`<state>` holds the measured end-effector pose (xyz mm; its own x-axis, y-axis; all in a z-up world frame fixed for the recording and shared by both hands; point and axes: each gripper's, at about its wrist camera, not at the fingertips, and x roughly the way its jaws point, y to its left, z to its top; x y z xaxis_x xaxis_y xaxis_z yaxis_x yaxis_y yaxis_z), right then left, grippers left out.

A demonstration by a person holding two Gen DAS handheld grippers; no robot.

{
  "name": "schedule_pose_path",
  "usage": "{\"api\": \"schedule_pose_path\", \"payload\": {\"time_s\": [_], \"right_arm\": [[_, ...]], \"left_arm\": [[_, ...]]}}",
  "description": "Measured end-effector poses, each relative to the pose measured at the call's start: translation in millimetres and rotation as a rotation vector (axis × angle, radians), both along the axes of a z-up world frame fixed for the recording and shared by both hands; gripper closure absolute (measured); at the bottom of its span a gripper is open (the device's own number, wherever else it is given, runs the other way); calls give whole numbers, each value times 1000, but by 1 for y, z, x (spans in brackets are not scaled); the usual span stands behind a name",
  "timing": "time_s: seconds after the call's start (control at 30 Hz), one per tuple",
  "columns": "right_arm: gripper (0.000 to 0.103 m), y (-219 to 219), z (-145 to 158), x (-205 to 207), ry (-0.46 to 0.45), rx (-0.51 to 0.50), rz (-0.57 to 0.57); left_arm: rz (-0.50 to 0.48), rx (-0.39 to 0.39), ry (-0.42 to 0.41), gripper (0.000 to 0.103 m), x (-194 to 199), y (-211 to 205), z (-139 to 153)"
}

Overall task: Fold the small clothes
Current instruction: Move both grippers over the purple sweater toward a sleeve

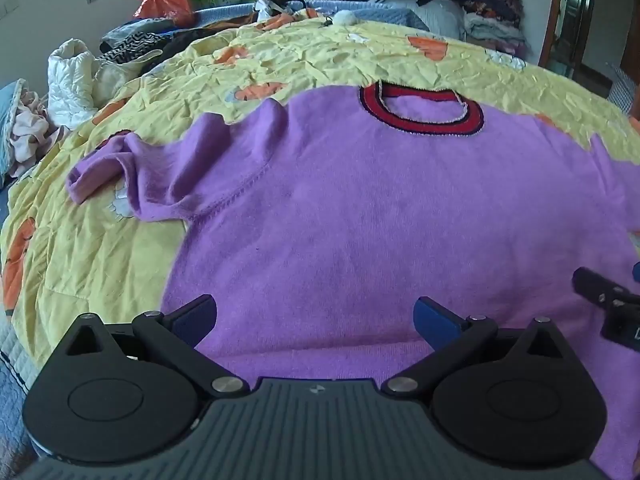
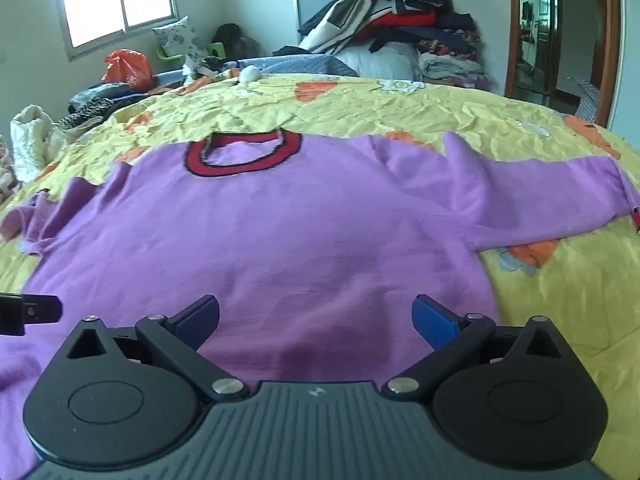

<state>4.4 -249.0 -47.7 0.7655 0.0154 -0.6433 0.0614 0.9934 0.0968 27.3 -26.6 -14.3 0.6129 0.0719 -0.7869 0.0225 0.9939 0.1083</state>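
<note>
A small purple sweater (image 1: pixel 360 216) with a red and dark collar (image 1: pixel 424 112) lies spread flat on a yellow quilt (image 1: pixel 100 248), collar away from me. Its left sleeve (image 1: pixel 120 168) is crumpled and partly folded over. In the right wrist view the sweater (image 2: pixel 260 240) shows its right sleeve (image 2: pixel 540 200) stretched out to the right. My left gripper (image 1: pixel 315 318) is open and empty above the sweater's lower hem. My right gripper (image 2: pixel 315 318) is open and empty above the hem, further right. The right gripper's tip (image 1: pixel 600 292) shows at the left view's right edge.
The yellow quilt (image 2: pixel 540 300) covers the bed. Piles of clothes (image 2: pixel 400 20) stand at the bed's far end. A white padded garment (image 1: pixel 72 80) and more clothes lie at the far left. An orange bag (image 2: pixel 128 66) sits below the window. A doorway (image 2: pixel 560 32) is at the right.
</note>
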Motion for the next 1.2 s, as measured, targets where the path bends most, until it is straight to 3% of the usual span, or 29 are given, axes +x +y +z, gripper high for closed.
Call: {"api": "schedule_pose_path", "payload": {"time_s": [0.5, 0.97, 1.2], "right_arm": [[0, -54, 1, 0, 11, -52, -103], [0, -52, 4, -2, 9, -87, -104], [0, -75, 7, 3, -35, -25, -95]], "left_arm": [[-23, 9, 28, 0, 11, -16, -5], [-23, -1, 4, 0, 5, -10, 1], [-47, 37, -24, 0, 7, -17, 4]]}}
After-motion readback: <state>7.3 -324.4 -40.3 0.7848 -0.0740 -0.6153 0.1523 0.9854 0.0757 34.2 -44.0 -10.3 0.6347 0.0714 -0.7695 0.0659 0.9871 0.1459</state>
